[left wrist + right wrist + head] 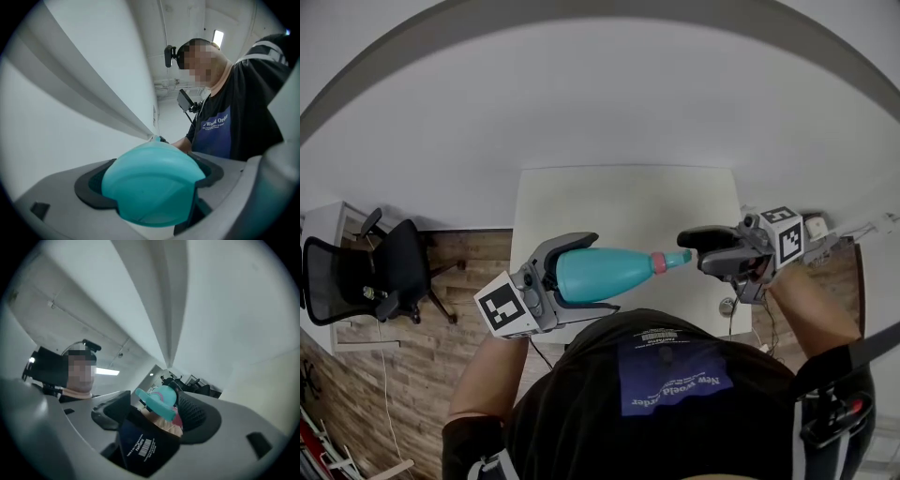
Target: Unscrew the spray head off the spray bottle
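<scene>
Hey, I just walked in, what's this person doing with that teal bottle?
A person stands at a white table with a handheld tool in each hand. The left tool is clamped around the body of the teal spray bottle, holding it roughly level in the air. The right tool is at the other end, its jaws wide apart with the spray head between them, apparently not squeezing it. The head is still on the bottle.

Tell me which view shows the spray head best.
Right gripper view: the spray head sits close up between the right gripper's jaws. Head view shows it small; left gripper view shows only the bottle's base.
</scene>
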The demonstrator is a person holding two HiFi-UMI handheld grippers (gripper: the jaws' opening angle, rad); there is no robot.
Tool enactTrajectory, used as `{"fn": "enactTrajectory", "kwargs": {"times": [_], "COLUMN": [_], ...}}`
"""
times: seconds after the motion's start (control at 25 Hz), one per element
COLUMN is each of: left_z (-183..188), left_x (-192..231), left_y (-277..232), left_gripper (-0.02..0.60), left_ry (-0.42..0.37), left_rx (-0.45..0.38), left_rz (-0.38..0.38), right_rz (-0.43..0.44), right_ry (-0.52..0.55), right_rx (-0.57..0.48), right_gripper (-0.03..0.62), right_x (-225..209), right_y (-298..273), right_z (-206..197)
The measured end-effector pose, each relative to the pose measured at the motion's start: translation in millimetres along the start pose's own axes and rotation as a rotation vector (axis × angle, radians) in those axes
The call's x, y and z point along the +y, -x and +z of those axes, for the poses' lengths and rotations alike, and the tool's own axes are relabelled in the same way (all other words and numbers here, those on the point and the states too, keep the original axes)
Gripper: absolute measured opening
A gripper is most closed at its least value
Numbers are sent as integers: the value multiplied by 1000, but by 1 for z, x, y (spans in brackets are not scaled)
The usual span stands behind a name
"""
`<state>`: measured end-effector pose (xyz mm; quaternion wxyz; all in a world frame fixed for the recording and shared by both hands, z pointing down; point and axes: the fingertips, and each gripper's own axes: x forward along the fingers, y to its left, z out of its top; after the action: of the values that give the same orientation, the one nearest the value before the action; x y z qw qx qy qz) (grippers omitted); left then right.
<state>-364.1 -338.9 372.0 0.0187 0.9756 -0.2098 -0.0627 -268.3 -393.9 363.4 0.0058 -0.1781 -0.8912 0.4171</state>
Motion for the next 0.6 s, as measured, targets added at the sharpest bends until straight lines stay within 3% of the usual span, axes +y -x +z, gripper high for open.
{"fn": "enactTrajectory", "kwargs": {"times": [0.24, 0.36, 0.44, 0.56, 0.6], "left_z": [-4, -4, -5, -6, -6], "left_x": [2, 0, 4, 12, 11], "left_y": [4, 17, 19, 8, 8], "left_gripper": [474, 474, 474, 474, 474], "left_ry": [48, 59, 52, 6, -13], "left_rx": [-15, -25, -31, -9, 5], "left_rz": [-5, 14, 36, 59, 55], "right_rz": [-196, -310, -332, -242, -224], "right_ry": [508, 712, 654, 361, 333], "right_rx": [295, 356, 286, 118, 97], "right_gripper": [291, 291, 291, 291, 291], "right_x": [2, 6, 10, 12, 12], "right_y": [-36, -44, -33, 1, 3], "right_z": [-17, -16, -2, 21, 21]}}
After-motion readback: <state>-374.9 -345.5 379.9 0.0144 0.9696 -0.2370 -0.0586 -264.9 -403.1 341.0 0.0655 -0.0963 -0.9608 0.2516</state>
